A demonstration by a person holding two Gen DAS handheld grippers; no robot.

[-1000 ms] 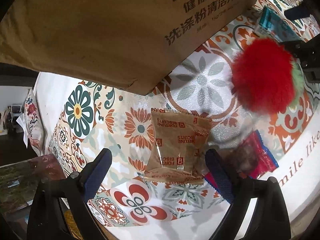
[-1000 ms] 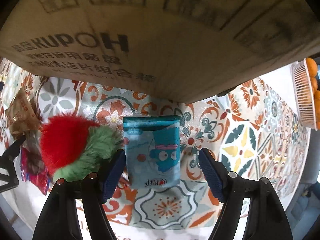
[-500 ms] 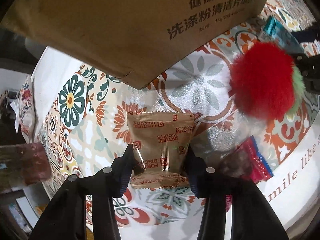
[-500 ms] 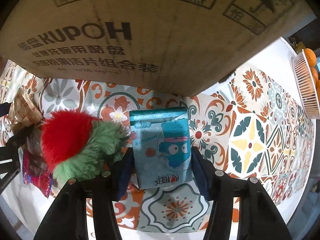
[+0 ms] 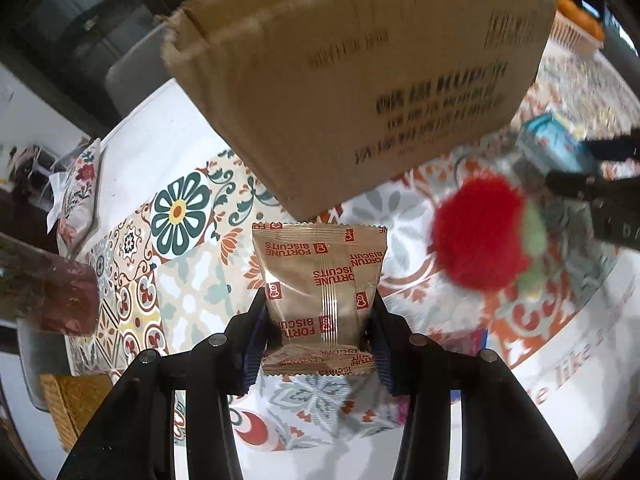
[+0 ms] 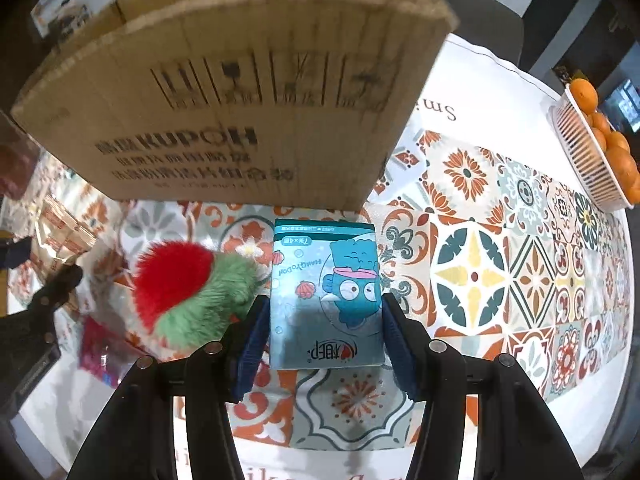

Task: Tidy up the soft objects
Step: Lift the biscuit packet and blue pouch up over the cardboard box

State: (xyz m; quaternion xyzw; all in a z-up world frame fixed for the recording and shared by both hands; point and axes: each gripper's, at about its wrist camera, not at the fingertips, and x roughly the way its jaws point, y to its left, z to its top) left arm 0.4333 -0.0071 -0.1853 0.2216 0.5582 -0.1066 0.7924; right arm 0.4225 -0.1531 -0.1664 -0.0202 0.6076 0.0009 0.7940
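My left gripper [image 5: 318, 336] is shut on a brown Fortune Biscuits packet [image 5: 320, 280] and holds it above the patterned tablecloth. My right gripper [image 6: 324, 340] is shut on a teal tissue pack with a cartoon fish [image 6: 325, 296], also lifted. A red and green fluffy plush [image 6: 188, 288] lies on the table between the two grippers; it also shows in the left wrist view [image 5: 480, 236]. A big cardboard box [image 6: 240, 100] stands just behind, its open top edge in sight; it also shows in the left wrist view [image 5: 360, 72].
A red snack packet [image 6: 100, 352] lies by the plush near the front edge. A white basket of oranges [image 6: 592, 148] stands at the far right. A small floral cushion [image 5: 78, 200] lies at the far left of the table.
Both grippers closed on their packs and lifted them. The cameras rose, so the box's top edge now shows.
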